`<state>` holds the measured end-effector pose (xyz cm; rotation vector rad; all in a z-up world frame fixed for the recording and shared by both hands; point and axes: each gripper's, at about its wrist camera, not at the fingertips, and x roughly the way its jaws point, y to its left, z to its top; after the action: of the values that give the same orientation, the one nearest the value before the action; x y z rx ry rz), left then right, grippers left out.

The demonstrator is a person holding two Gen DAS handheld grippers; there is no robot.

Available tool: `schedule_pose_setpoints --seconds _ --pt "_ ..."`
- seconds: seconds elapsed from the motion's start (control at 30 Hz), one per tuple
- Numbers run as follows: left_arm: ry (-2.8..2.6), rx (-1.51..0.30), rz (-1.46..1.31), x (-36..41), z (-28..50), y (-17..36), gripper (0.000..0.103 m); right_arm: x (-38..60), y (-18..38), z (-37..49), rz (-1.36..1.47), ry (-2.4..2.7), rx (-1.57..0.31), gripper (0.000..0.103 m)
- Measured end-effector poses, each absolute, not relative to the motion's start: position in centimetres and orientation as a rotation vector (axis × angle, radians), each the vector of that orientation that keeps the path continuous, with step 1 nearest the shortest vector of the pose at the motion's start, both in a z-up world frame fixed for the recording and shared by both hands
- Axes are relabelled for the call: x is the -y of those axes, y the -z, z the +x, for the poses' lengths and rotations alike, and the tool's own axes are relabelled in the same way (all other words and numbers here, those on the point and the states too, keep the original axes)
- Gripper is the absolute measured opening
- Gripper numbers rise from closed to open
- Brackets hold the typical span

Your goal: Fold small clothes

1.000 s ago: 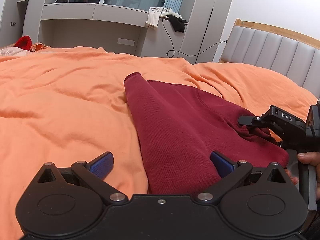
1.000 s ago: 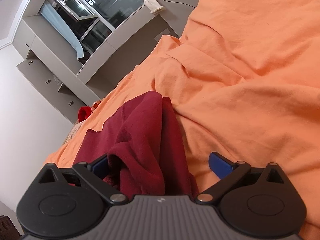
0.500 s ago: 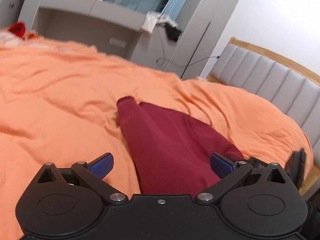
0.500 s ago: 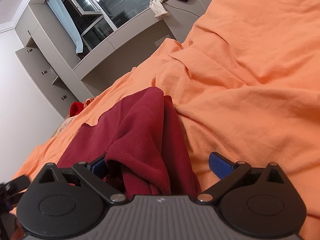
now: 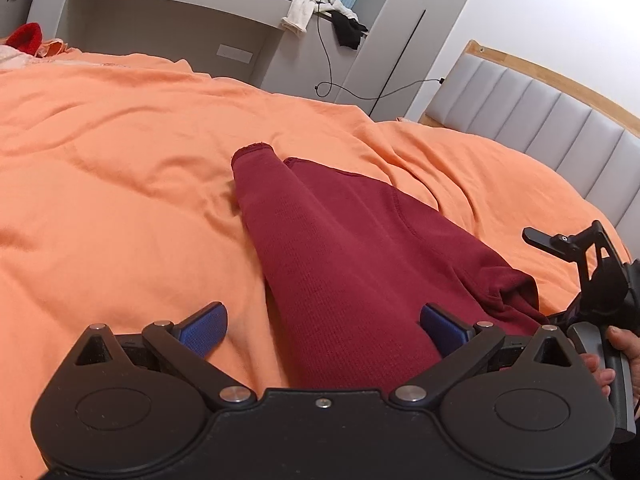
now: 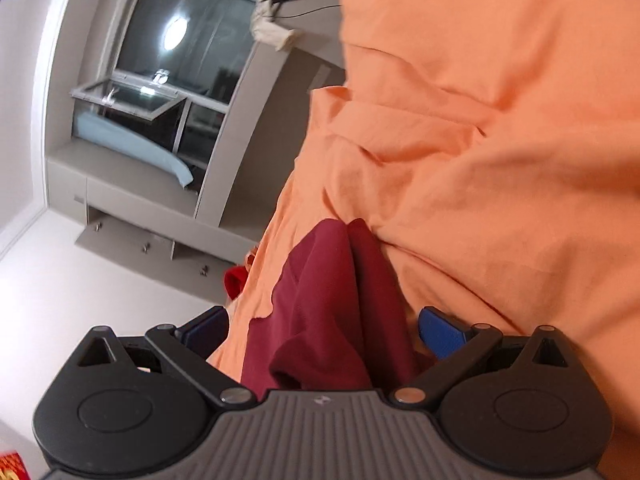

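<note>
A dark red knit garment (image 5: 352, 264) lies on the orange bedspread (image 5: 120, 184), one sleeve folded along its left side up to the cuff (image 5: 252, 152). My left gripper (image 5: 323, 330) is open and low over the garment's near end: the cloth fills the right half of the gap, bare bedspread the left. In the right wrist view, strongly rolled, my right gripper (image 6: 322, 334) is open with a bunched fold of the garment (image 6: 332, 304) lying between its blue fingers (image 6: 440, 332). A hand (image 5: 616, 344) holds the right gripper's handle at the garment's right edge.
A grey padded headboard (image 5: 540, 120) stands at the right. A grey shelf unit (image 5: 168, 24) behind the bed carries draped white and black clothes (image 5: 320, 12) and a hanging cable. A red item (image 5: 24, 36) lies at the far left. Wide orange bedspread spreads left of the garment.
The right gripper has rolled sideways and slid to the garment's right edge, staying open around the bunched fold. The left gripper tilted up, then settled back low over the near end.
</note>
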<state>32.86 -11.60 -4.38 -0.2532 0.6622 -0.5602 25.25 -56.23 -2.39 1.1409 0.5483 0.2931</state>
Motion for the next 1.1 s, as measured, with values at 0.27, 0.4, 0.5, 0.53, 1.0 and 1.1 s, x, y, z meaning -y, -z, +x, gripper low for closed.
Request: schedule_pose_setpoints --seconds 0.27,0.4,0.5,0.53,1.0,1.1 --pt "0.551 -0.651 -0.249 11.5 32.4 4.5 0.103 53.3 2.2 24.3 0.879 -0.17 -0.565 0.08" --pt "0.546 -0.645 -0.24 11.7 32.3 4.6 0.103 53.4 2.4 23.8 0.876 -0.175 -0.556 0.08" --pt "0.543 -0.642 -0.237 11.7 32.2 4.6 0.103 52.9 2.3 23.5 0.839 -0.168 -0.544 0.083" --pt "0.542 -0.64 -0.237 11.7 32.1 4.6 0.103 52.7 2.2 23.7 0.825 -0.166 -0.54 0.085" --pt "0.538 -0.632 -0.232 11.8 31.9 4.6 0.103 52.0 2.0 23.8 0.768 -0.182 -0.534 0.094" --pt "0.537 -0.63 -0.232 11.7 31.9 4.7 0.103 51.9 2.0 23.8 0.763 -0.184 -0.533 0.095"
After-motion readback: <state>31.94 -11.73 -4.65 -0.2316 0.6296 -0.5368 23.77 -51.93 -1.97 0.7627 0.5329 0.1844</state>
